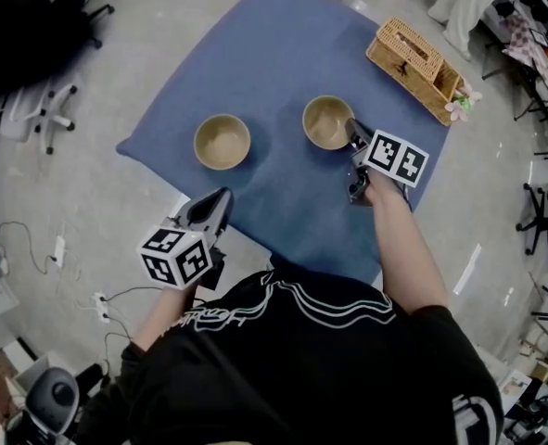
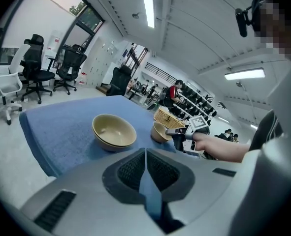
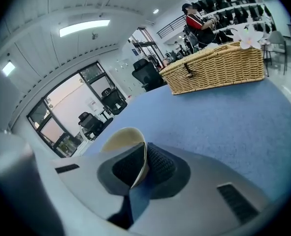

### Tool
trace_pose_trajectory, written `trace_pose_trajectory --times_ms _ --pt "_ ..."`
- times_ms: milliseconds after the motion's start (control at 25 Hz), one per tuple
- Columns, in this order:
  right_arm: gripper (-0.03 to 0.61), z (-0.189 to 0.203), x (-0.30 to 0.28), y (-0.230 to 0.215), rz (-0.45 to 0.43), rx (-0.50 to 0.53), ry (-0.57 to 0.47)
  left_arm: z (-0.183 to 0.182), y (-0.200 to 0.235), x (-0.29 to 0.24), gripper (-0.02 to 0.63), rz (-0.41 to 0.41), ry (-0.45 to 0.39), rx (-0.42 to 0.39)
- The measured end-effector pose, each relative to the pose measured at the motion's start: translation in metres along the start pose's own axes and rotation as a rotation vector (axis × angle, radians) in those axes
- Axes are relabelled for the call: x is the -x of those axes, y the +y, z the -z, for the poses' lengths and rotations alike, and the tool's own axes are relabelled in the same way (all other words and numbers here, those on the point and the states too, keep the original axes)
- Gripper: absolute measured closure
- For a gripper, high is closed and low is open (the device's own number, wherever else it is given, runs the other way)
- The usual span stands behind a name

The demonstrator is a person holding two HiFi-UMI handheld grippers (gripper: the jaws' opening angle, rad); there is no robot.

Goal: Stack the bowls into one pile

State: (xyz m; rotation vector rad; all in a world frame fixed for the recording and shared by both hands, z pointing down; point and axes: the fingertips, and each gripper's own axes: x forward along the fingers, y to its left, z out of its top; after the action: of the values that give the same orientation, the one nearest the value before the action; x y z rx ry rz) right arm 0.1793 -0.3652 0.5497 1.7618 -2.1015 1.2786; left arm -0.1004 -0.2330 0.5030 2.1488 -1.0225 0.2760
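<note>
Two tan bowls sit on a blue cloth (image 1: pixel 283 54). The left bowl (image 1: pixel 222 142) (image 2: pixel 113 131) stands free. My right gripper (image 1: pixel 355 137) (image 3: pixel 143 168) is shut on the near rim of the right bowl (image 1: pixel 326 121) (image 3: pixel 123 141) (image 2: pixel 160 131), with the thin wall pinched between its pads. My left gripper (image 1: pixel 216 207) (image 2: pixel 145 173) hovers at the cloth's near left edge, short of the left bowl, its pads together and holding nothing.
A wicker basket (image 1: pixel 411 60) (image 3: pixel 216 68) with a small flower stands at the cloth's far right corner. Office chairs (image 2: pixel 39 68) and cables ring the cloth on the grey floor. People sit in the background of the gripper views.
</note>
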Motion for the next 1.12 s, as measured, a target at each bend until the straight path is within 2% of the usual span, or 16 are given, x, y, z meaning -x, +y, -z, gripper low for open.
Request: trace_pose_trajectory --times_ms 200,560,880,1120 --pt "0.537 -0.003 0.000 0.001 0.024 0.005 -0.020 0.003 0.003 0.008 0.581 -0.011 -0.004 0.013" --pt "0.538 -0.018 0.011 0.032 -0.010 0.052 -0.039 -0.005 0.006 0.025 0.583 -0.034 -0.036 0.030" --pt "0.538 -0.028 0.019 0.093 -0.103 0.086 -0.055 -0.012 0.011 0.046 0.581 -0.050 -0.070 0.047" --pt "0.538 -0.017 0.015 0.130 -0.164 0.138 -0.027 -0.007 0.017 0.056 0.581 -0.067 -0.096 0.069"
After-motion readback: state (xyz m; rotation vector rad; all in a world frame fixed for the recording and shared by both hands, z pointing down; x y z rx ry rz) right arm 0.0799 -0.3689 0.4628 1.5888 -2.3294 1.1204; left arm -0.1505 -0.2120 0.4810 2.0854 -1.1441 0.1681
